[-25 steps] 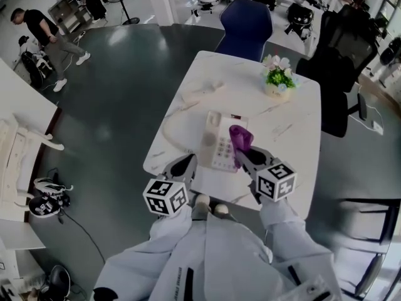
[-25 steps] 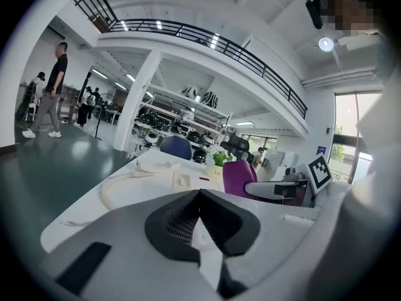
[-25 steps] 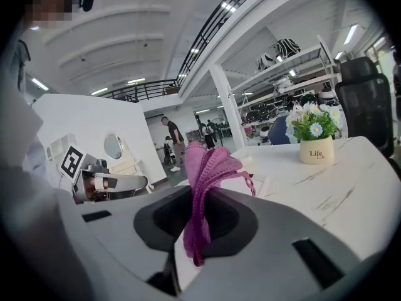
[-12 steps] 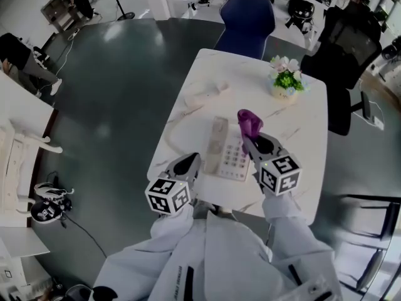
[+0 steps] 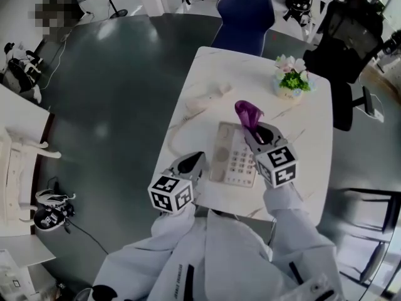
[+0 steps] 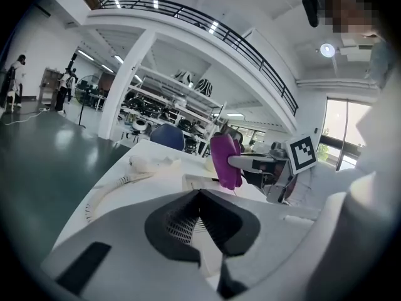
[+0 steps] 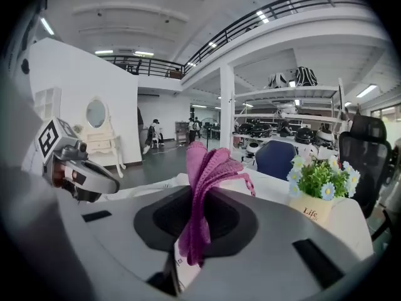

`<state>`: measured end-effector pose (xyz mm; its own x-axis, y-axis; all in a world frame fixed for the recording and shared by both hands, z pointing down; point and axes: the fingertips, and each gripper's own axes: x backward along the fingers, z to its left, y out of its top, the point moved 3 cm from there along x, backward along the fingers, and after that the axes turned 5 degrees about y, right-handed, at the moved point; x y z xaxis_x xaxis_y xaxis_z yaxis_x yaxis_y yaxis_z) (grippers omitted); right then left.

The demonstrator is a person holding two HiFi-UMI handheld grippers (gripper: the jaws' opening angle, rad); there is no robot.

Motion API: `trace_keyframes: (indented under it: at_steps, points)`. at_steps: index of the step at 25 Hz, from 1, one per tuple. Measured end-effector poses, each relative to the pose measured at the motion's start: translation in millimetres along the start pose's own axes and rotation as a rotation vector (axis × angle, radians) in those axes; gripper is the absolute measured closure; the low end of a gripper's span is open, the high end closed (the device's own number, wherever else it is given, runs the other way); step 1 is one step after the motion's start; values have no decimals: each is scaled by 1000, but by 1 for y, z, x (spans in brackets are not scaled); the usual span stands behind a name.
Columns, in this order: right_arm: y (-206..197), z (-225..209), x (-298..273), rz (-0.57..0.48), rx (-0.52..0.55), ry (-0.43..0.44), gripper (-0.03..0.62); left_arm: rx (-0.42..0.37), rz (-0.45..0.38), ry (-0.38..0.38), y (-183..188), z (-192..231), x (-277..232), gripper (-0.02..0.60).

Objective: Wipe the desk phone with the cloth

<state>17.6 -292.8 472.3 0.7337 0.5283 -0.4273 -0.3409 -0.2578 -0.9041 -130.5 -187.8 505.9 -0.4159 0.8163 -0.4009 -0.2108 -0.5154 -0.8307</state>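
Note:
The white desk phone [image 5: 235,160] lies on the marble table [image 5: 301,140], its handset [image 5: 205,98] off the cradle at the far left on a coiled cord. My right gripper [image 5: 258,130] is shut on a purple cloth [image 5: 249,113], held bunched and upright over the phone's far right corner. In the right gripper view the cloth [image 7: 203,180] sticks up from between the jaws. My left gripper [image 5: 193,163] hovers at the table's near left edge beside the phone, shut with nothing in it. The left gripper view shows the cloth [image 6: 224,160] ahead.
A small pot of flowers [image 5: 290,80] stands at the table's far right corner. A blue chair [image 5: 245,14] is pushed in at the far end and a black office chair [image 5: 341,55] stands at the right. Dark floor surrounds the table.
The right gripper has carried the cloth away from me, from beside the keypad to the phone's far right corner. The left gripper has stayed by the near left edge.

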Motion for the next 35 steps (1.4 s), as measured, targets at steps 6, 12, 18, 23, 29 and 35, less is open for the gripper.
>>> trace_keyframes:
  at_steps: [6,12,18,23,29,35]
  points:
    - [-13,11,-27,112,54,54,556,2,22,-22,2,9,-5,583]
    - [-30,16,-47,201,39,92,556,4,35,-43,1,16,-12,583]
    - [-37,22,-57,241,20,111,556,6,51,-57,0,22,-12,583]
    - [-41,22,-59,270,1,102,556,1,65,-78,-1,24,-15,583]
    - [-42,29,-58,291,4,90,556,-13,77,-108,-2,27,-13,583]
    - [-46,35,-56,308,-9,84,556,-24,87,-126,-4,30,-11,584]
